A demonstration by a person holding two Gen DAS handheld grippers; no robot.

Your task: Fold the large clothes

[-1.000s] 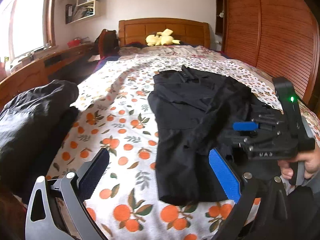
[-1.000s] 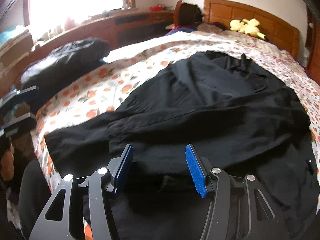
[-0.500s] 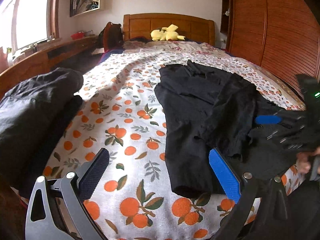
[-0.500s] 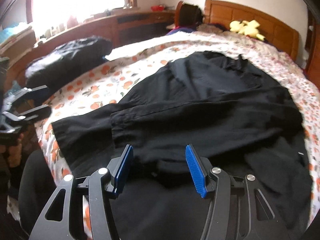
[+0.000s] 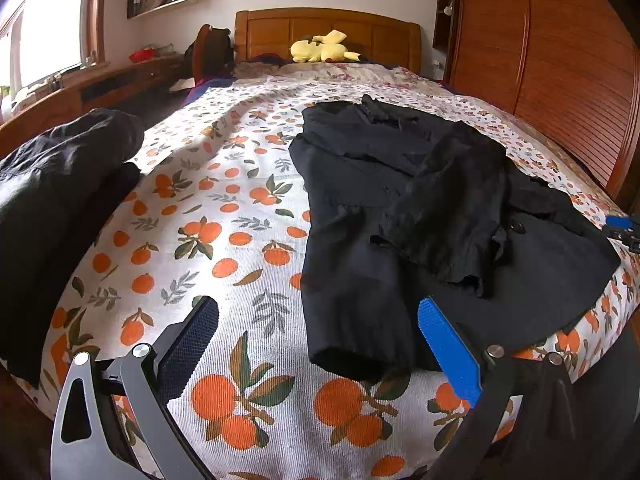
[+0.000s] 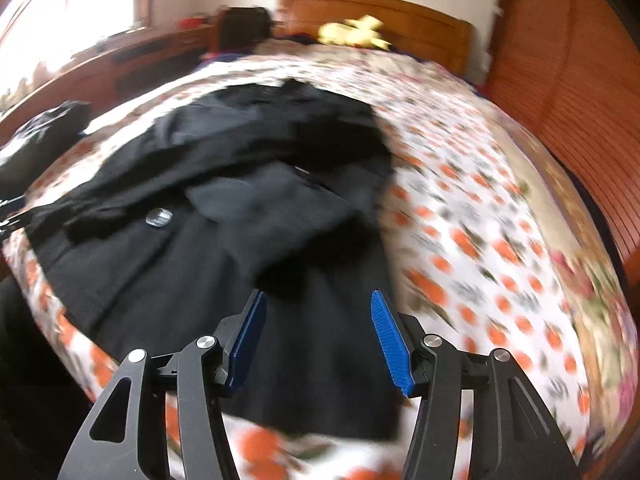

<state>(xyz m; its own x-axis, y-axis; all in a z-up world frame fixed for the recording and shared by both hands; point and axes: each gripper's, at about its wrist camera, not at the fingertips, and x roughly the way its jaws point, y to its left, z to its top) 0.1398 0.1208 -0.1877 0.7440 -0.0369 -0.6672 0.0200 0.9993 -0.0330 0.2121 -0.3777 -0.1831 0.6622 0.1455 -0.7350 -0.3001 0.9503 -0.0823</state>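
A large black coat (image 5: 420, 208) lies spread on the orange-print bedsheet (image 5: 224, 240), one sleeve folded across its front and another sleeve reaching the bed's near edge. My left gripper (image 5: 320, 344) is open and empty, low over the near edge, with the sleeve cuff (image 5: 356, 356) between its fingers' line. My right gripper (image 6: 316, 340) is open and empty above the coat's lower hem (image 6: 312, 360); that view is blurred. The coat's button (image 6: 159, 216) shows there. The right gripper's tip (image 5: 622, 226) shows at the right edge of the left wrist view.
A dark bundle of clothes (image 5: 52, 200) lies at the bed's left edge. A yellow plush toy (image 5: 322, 46) sits at the wooden headboard (image 5: 328, 28). A wooden wardrobe (image 5: 560, 60) flanks the right side, a wooden ledge (image 5: 100, 88) the left.
The right gripper has swung right along the coat to its lower right hem, almost leaving the left wrist view. The left gripper has shifted slightly; the coat looks unchanged.
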